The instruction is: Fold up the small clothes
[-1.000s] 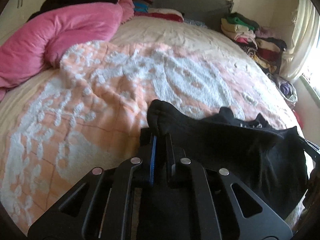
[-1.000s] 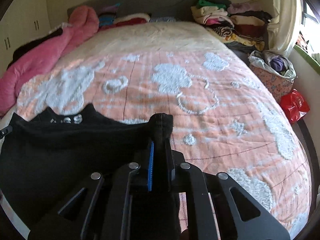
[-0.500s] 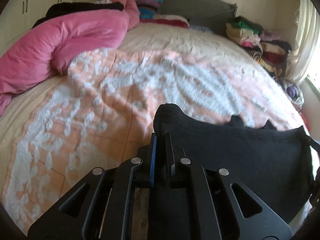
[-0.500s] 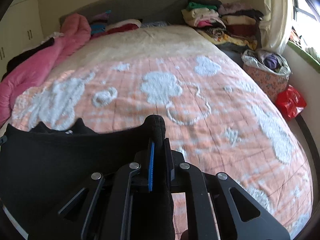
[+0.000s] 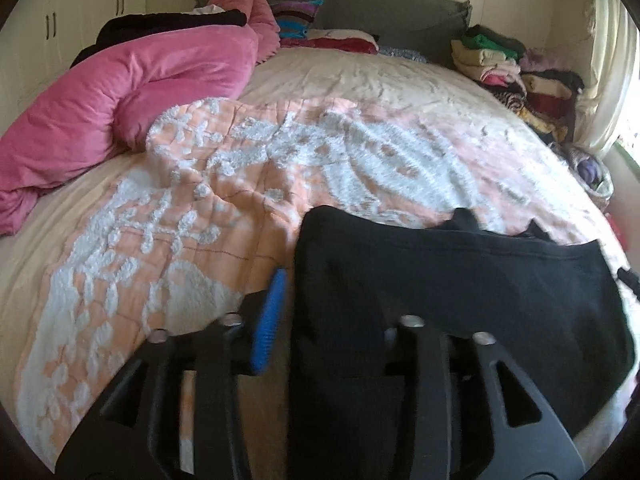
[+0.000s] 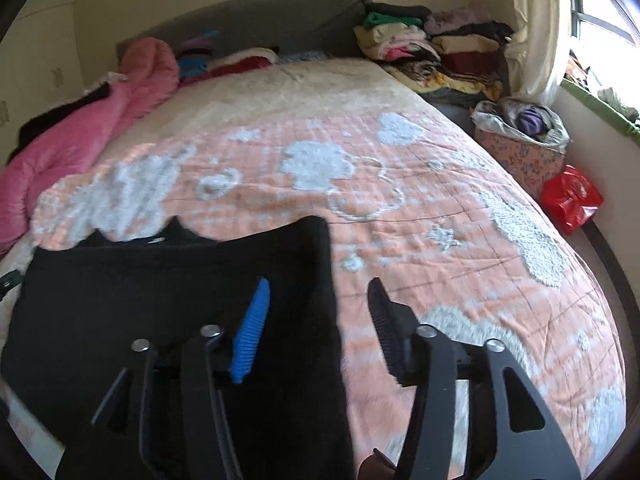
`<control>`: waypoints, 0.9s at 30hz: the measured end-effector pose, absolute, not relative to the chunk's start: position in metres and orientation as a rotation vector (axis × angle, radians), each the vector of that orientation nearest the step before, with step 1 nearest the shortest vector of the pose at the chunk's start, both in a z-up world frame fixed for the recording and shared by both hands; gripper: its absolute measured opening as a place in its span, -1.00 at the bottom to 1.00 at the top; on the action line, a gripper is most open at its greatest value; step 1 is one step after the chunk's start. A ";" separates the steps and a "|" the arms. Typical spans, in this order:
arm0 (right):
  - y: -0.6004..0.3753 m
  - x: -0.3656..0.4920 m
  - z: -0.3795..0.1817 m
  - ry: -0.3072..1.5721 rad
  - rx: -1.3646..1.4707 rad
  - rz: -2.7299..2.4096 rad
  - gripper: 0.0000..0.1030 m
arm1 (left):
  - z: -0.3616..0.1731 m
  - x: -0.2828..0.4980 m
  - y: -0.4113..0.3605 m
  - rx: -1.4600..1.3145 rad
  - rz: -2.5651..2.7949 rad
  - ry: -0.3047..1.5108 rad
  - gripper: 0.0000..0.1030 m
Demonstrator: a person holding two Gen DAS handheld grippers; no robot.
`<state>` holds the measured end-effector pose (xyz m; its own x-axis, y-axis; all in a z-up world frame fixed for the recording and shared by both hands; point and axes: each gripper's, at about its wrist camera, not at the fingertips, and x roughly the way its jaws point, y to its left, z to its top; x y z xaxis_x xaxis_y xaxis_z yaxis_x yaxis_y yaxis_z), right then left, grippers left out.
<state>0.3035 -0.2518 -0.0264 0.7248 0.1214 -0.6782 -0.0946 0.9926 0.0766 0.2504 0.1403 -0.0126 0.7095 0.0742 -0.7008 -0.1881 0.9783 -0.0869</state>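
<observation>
Fingers of both grippers (left (image 5: 340,312), right (image 6: 320,320)) spread apart over black garment (image 6: 172,288), pink duvet (image 5: 120,92) beside.

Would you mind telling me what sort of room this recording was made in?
Most likely a home bedroom: a large bed with a grey headboard, a pink duvet bunched along one side, and folded clothes stacked by the curtained window.

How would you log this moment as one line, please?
left hand-held gripper: open | right hand-held gripper: open | black garment: lying on bedspread
</observation>
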 end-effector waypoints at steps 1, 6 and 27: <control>-0.249 0.295 -0.023 0.741 0.034 0.139 0.14 | -0.010 0.246 0.137 -0.174 0.130 0.766 -0.09; -0.230 0.259 -0.013 0.720 -0.019 0.224 0.31 | -0.003 0.227 0.111 -0.146 0.080 0.768 0.25; -0.212 0.207 -0.052 0.888 -0.071 0.292 0.35 | -0.035 0.174 0.069 -0.074 0.039 0.899 0.53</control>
